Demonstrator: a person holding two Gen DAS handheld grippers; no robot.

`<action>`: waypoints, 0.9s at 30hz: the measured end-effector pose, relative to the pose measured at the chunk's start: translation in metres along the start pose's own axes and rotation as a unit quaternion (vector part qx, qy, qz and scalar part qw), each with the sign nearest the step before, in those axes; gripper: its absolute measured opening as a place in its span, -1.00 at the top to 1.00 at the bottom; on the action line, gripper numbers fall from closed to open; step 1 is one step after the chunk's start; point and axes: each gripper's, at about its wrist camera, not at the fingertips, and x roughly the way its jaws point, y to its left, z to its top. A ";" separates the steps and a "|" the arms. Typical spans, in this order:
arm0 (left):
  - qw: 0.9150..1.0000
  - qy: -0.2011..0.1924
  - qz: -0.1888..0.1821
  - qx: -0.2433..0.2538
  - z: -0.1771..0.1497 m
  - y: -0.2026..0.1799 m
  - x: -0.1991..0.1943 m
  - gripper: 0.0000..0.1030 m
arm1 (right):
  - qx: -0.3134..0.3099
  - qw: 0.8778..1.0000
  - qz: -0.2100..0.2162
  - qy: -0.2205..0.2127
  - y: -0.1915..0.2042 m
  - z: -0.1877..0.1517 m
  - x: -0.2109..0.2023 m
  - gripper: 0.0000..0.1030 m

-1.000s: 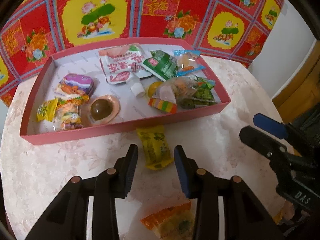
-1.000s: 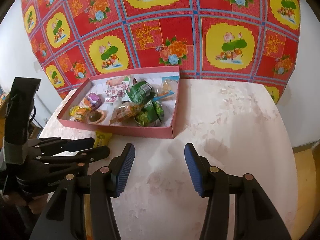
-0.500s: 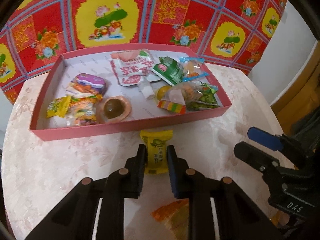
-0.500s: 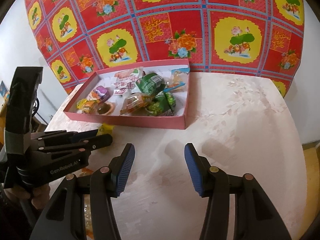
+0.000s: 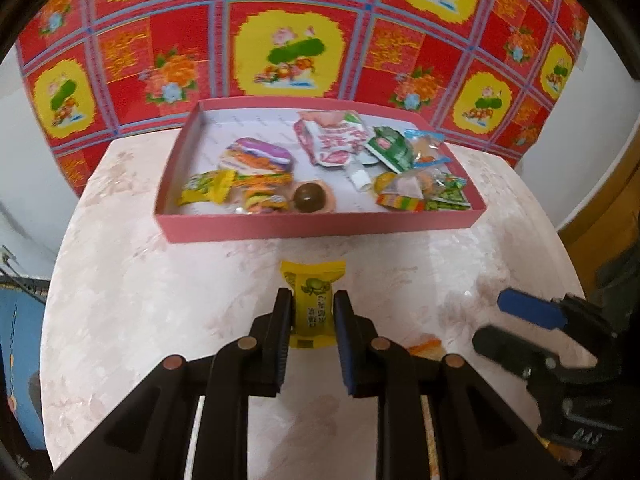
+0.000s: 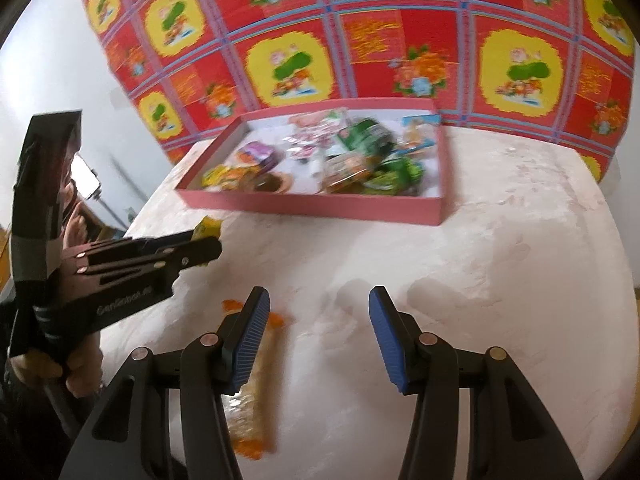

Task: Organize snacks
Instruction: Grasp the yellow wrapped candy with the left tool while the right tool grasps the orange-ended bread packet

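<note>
The yellow candy packet [image 5: 313, 303] sits pinched between the two pads of the left gripper [image 5: 311, 312], its crimped upper end sticking out past the fingertips toward the box; in the right wrist view only a yellow corner of it [image 6: 208, 229] shows beyond the black fingers of that gripper [image 6: 200, 250]. It is held in front of the pink box [image 5: 320, 229], near the middle of the box's front wall and apart from it, over the pale marbled table [image 5: 140, 300]

Inside the box lie the other snacks: a purple-topped packet [image 5: 260, 158] and a yellow-green wrapper [image 5: 208, 190] at its left, a round brown sweet in a clear cup [image 5: 309, 197] near the front wall, a white and red pouch [image 5: 334, 142] toward the back, and a heap of green packets [image 5: 420, 176] at the right end

The right gripper [image 6: 318, 336] hangs above the table with its blue pads spread wide and nothing between them. Just beside and partly under its left finger lies an orange-ended wrapped snack [image 6: 254, 392], flat on the tabletop; a bit of its orange edge [image 5: 426, 345] shows in the left wrist view too

Behind the table hangs a red cloth with yellow flower panels [image 5: 288, 52]
</note>
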 end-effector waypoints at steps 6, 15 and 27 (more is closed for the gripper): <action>1.000 0.000 0.004 -0.009 -0.008 0.008 -0.003 0.58 | -0.009 0.999 0.029 0.031 0.019 -0.008 0.005 -0.03; 1.000 -0.003 0.009 -0.025 -0.015 0.021 -0.008 0.58 | -0.042 0.997 0.005 0.059 0.037 -0.013 0.010 -0.03; 0.999 -0.005 0.015 -0.036 -0.017 0.031 -0.011 0.58 | -0.110 0.988 -0.011 0.107 0.059 -0.023 0.029 -0.03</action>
